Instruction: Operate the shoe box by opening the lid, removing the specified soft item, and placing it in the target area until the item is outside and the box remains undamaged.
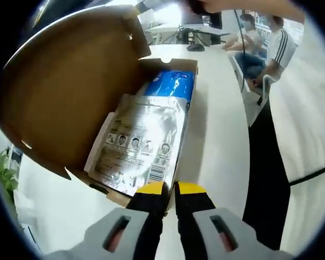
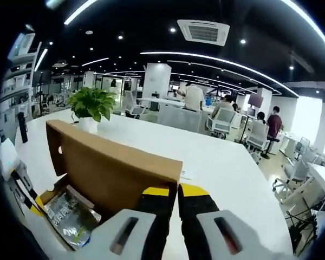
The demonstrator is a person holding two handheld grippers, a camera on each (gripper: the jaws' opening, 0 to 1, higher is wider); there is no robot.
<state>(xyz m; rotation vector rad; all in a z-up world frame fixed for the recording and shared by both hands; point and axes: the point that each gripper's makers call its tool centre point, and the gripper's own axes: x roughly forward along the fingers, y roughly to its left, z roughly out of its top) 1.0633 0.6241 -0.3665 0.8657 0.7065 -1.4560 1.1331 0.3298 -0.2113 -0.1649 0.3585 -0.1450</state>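
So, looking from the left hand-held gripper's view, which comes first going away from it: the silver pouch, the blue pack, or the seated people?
1. Silver pouch: just ahead of the left hand-held gripper, at the near end of the open shoe box.
2. Blue pack: behind the pouch, at the box's far end.
3. Seated people: past the white table, upper right.

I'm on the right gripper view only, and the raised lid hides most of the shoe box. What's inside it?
Observer: A silver foil pouch lies on top, printed side up.
Operator: Anything else in there?
Observer: A blue packet lies beyond it, at the far end of the shoe box.
Operator: Where's the left gripper?
Observer: The left gripper is at the pouch's near corner, fingers together. I can't tell whether they pinch it.
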